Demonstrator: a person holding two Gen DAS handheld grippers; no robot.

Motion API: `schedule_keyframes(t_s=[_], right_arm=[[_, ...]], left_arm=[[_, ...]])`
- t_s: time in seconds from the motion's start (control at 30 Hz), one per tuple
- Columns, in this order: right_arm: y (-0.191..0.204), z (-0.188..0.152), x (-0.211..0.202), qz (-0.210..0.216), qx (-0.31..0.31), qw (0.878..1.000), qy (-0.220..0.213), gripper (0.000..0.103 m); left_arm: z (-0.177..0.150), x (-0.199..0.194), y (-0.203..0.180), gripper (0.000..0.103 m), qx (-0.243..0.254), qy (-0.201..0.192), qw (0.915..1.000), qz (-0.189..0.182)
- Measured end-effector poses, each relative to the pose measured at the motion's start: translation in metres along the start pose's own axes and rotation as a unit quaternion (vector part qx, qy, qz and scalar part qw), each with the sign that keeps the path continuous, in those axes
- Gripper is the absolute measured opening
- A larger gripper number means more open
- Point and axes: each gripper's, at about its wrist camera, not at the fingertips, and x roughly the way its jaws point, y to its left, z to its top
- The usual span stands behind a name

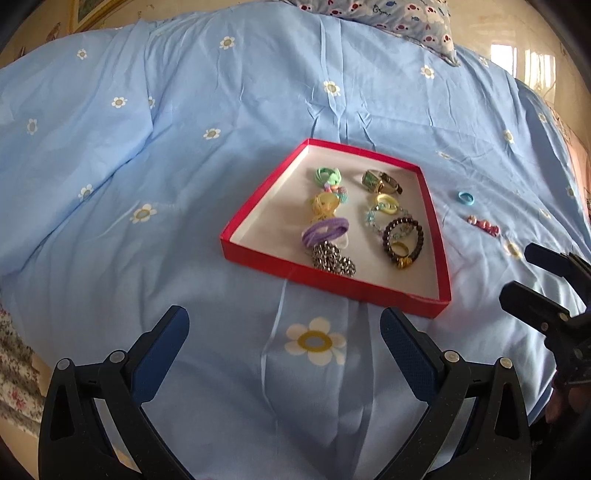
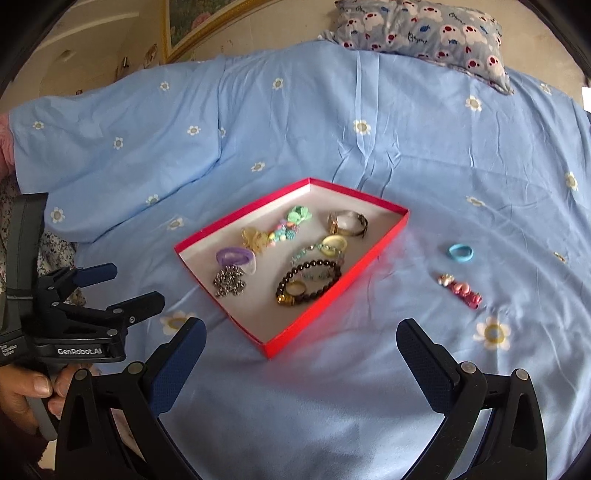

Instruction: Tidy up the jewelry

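Surface: bed with light-blue quilt (image 2: pixel 369 155), white-and-yellow flower print; one cartoon-print pillow (image 2: pixel 424 33) at far edge; one framed picture (image 2: pixel 184 33) on the wall behind.

One shallow red box (image 2: pixel 376 251), white inside, sits mid-quilt. Contents counted: one wristwatch (image 2: pixel 347 223), one dark bead bracelet (image 2: pixel 310 280) ringing one gold ring (image 2: pixel 295 288), one silver chain (image 2: pixel 229 282), one purple hair tie (image 2: pixel 232 255), one green bead strand (image 2: pixel 290 225), one yellow ring piece (image 2: pixel 334 245); the rest is tangled, count uncertain.

Outside the box, to its right on the quilt: one blue ring (image 2: pixel 460 253), one pink clip (image 2: pixel 461 290), near each other, not touching.

Left gripper (image 1: pixel 284 343): jaws spread wide, nothing between. Right gripper (image 2: pixel 301 352): same. Both hover at the near side of the box.

Writing: "GenRobot.AI" on the left gripper body, seen from the right wrist.
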Motion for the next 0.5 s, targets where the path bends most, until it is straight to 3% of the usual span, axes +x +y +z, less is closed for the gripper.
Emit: schedule_keyframes(t_s=[0.2,0.5], right_arm=[[-0.005,-0.003,0.006,-0.002,0.018,1.000,0.020,0.103],[-0.006,0.004,-0.007,-0.002,0.024,1.000,0.001,0.103]], left_arm=[[-0.001,-0.001,0.000,0.103,0.001,0.012,0.9999,0.000],[0.003,-0.019,-0.005,0.103,0.010,-0.003,0.9999,-0.004]])
